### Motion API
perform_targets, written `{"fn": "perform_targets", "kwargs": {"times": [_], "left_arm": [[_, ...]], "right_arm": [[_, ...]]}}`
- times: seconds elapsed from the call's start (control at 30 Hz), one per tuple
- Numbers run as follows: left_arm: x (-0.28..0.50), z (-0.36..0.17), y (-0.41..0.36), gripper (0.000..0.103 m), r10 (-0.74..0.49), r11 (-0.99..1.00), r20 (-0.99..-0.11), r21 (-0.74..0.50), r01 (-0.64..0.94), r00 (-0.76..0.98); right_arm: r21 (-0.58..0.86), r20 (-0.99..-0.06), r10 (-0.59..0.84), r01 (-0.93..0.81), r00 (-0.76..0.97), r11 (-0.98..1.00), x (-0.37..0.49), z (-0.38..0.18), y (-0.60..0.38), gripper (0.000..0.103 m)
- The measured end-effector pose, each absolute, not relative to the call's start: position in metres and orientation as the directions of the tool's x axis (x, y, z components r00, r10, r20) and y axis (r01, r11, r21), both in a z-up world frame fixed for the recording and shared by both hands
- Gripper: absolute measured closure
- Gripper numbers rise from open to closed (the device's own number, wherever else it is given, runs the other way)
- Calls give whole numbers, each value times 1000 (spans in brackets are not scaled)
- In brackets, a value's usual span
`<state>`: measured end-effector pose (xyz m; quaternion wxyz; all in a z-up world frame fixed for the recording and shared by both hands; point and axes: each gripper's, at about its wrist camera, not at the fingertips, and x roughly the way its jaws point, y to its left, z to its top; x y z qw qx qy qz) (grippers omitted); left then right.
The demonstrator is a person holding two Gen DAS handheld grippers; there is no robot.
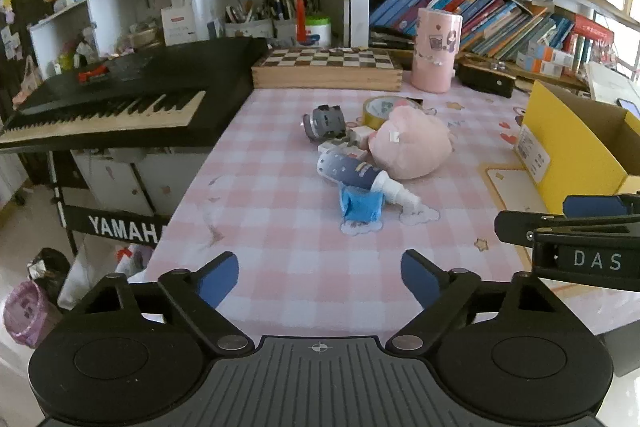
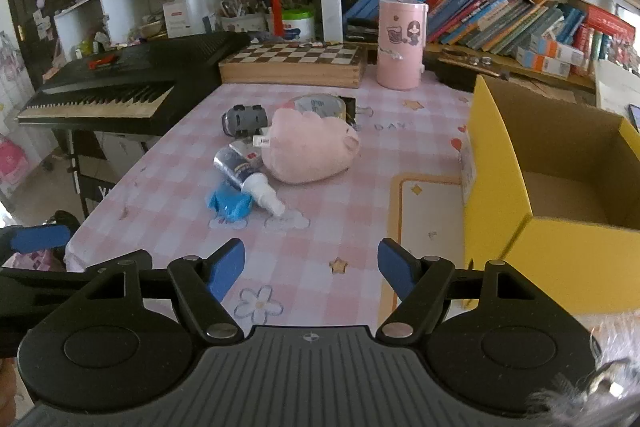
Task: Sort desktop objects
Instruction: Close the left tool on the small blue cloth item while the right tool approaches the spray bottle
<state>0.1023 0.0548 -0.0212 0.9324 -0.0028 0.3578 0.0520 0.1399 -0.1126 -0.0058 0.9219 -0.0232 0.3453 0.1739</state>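
Left gripper and right gripper: blue-padded jaws spread, nothing between them, both above the pink checked tablecloth. Clutter sits mid-table, well apart from both: crumpled blue wrapper, white-nozzled dark spray bottle, pink plush toy. Open yellow cardboard box stands at right.

Black keyboard at left, chessboard box, pink canister, bookshelves behind.

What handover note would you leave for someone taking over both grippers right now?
Left gripper: open, empty, over the near table edge.
Right gripper: open, empty, beside the yellow box.
Pile mid-table: pink plush, spray bottle, blue packet, grey toy, tape roll, small white items under the plush.
Done: nothing seen sorted; the visible part of the box is empty.
Left: move all of it.
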Motion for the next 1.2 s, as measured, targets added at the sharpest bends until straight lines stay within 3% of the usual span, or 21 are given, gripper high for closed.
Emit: {"fn": "perform_targets", "kwargs": {"times": [0.17, 0.37, 0.63, 1.13, 1.2], "left_arm": [[120, -25, 48, 23, 81, 996, -684, 31, -82, 725], [138, -29, 43, 30, 71, 997, -695, 29, -70, 716], [163, -44, 44, 47, 66, 997, -721, 30, -65, 690], [224, -71, 48, 48, 25, 998, -752, -15, -55, 659], [228, -74, 48, 51, 23, 999, -754, -9, -46, 656]], "right_arm": [[92, -650, 324, -351, 687, 932, 161, -7, -116, 39], [93, -648, 337, -368, 683, 925, 177, -8, -118, 39], [96, -654, 352, -388, 669, 917, 198, -11, -115, 39], [113, -681, 379, -421, 627, 900, 235, -17, -106, 39], [123, -687, 388, -427, 615, 896, 240, -17, -105, 39]]}}
